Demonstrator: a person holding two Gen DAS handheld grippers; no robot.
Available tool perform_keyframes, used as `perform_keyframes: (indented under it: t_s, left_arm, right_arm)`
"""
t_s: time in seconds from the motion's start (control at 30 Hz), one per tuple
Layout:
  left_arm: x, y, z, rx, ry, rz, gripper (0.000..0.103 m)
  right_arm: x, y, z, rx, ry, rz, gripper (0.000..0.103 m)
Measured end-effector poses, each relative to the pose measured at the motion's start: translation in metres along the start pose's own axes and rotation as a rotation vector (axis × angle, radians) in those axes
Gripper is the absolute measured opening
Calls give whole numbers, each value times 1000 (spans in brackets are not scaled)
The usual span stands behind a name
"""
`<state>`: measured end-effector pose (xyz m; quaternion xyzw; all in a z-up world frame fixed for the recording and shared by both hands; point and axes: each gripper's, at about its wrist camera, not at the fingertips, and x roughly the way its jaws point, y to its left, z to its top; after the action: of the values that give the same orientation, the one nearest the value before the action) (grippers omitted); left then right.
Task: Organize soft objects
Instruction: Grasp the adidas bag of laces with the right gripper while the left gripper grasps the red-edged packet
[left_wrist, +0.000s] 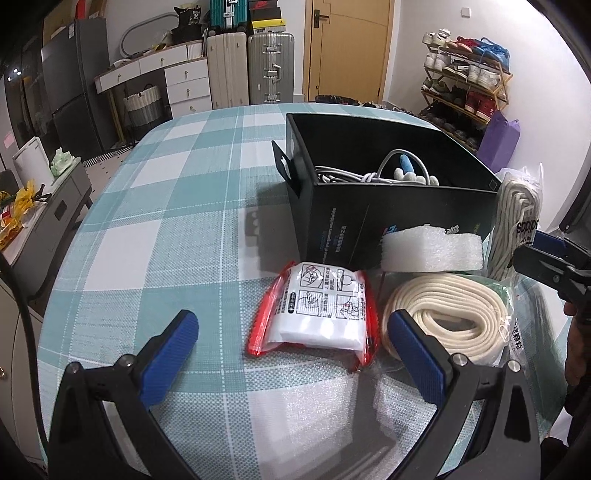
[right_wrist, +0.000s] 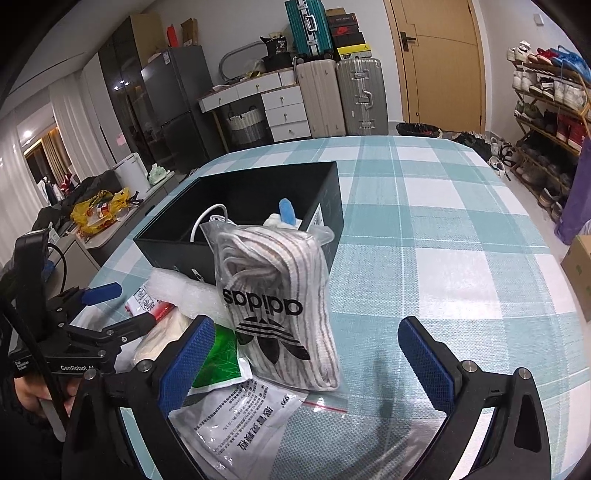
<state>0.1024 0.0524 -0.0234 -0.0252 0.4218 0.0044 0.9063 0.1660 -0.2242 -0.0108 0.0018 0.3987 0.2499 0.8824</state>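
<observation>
Soft stuff is piled up at the near side of the black box on the checkered bench. From the left wrist view: a white packet with red edges lies flat right ahead of the left claw, printed with little instruction drawings and text too small to read. Just right of it sits a coil of cream rope in clear plastic, touching the packet's edge. A white foam block leans against the box front. A bag of striped laces stands upright at the box's right corner. Inside the box you can see white cables and something blue. The left claw is wide open, nothing between its blue pads. The right claw pokes in from the right edge, near the laces bag.

Right wrist view: the laces bag stands against the box, with "adidas" and the trefoil logo printed upside down. Under it lies a flat clear pouch with Chinese print and a green-leaf packet. The right claw is spread open, holding nothing, with the laces bag between and beyond its pads. The left claw shows at the left, its body marked "GenRobot".
</observation>
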Motion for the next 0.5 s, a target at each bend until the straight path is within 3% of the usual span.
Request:
perform_keyframes:
  t_s: [0.23,0.5]
  left_arm:
    - [2,0,1,-2,14,1,102]
    - [4,1,2,-8,22,-17,96]
  right_arm:
    - [9,3,1,-4,13,0,92]
    - [10,6,-1,-11,24,21,73]
